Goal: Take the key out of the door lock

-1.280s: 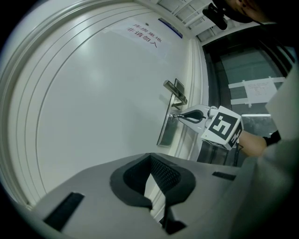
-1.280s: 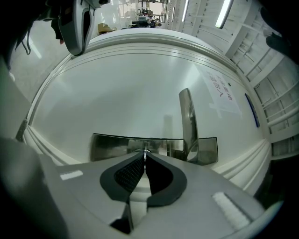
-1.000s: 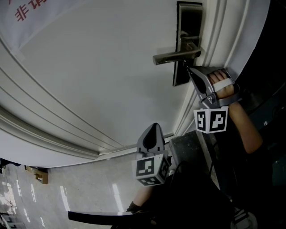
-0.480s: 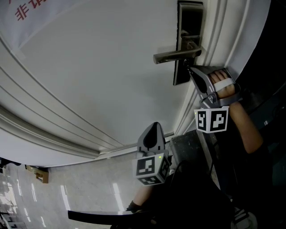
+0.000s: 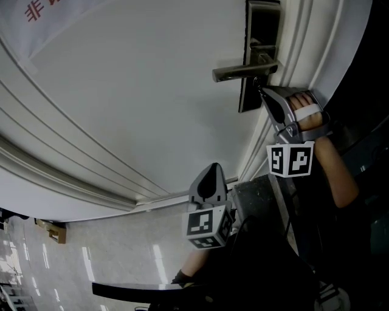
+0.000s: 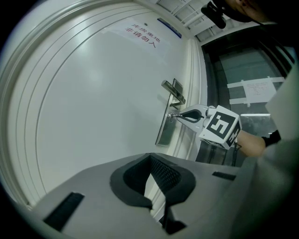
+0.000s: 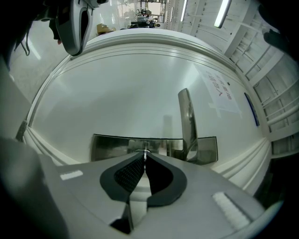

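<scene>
**Door**: white, panelled with raised mouldings. A paper sign with red characters sits toward its upper part.

**Lock plate**: dark metal, long and narrow, mounted close to the door's latch-side edge.

**Lever handle**: brushed metal, projecting from the plate across the door face, away from that edge.

**Key**: a thin metal blade seated in the lock plate, just beside the base of the lever. It has not yet been taken out.

**Right gripper**: tip against the lock plate just under the lever. Its jaws are clamped together on the exposed end of the key, which shows as a sliver between the dark pads. A person's hand holds the grip, and the marker cube sits behind it.

**Left gripper**: held low, well apart from the lock, near the door's bottom edge. Its jaws are together with nothing between them. Its marker cube faces the head camera.

**Floor**: pale glossy tiles below the door's bottom edge.
</scene>
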